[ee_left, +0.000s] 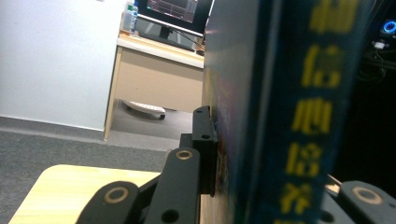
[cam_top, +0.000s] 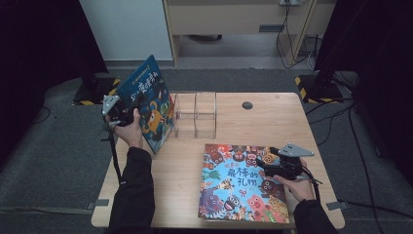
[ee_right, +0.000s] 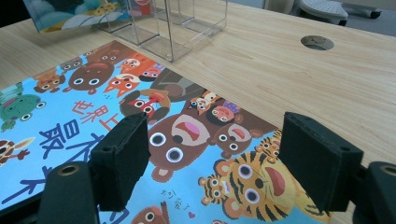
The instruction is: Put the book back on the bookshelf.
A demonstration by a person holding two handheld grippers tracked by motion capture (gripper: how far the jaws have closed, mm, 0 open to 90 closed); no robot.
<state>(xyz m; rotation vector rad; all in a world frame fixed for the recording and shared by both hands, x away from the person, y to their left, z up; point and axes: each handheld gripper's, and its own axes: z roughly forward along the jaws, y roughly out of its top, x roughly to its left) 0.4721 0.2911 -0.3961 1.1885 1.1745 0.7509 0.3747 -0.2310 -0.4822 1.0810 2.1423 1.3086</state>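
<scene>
1. Holding a dark blue book (cam_top: 148, 105) upright at the table's (cam_top: 253, 122) nine o'clock edge, the left gripper (cam_top: 127, 113) has it just beside the clear rack (cam_top: 196, 114); it is not yet slotted in.
2. Left gripper view: the jaws are clamped on the book's (ee_left: 280, 116) edge.
3. Right gripper view: the right gripper (ee_right: 215, 158) hovers apart over the light blue book (ee_right: 140, 135), lying flat at five o'clock, not yet lifted.

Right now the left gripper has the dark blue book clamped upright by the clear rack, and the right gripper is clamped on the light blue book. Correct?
Not quite. The right gripper is open above the light blue book, as the right gripper view shows. The left gripper does clamp the dark blue book beside the clear rack.
</scene>
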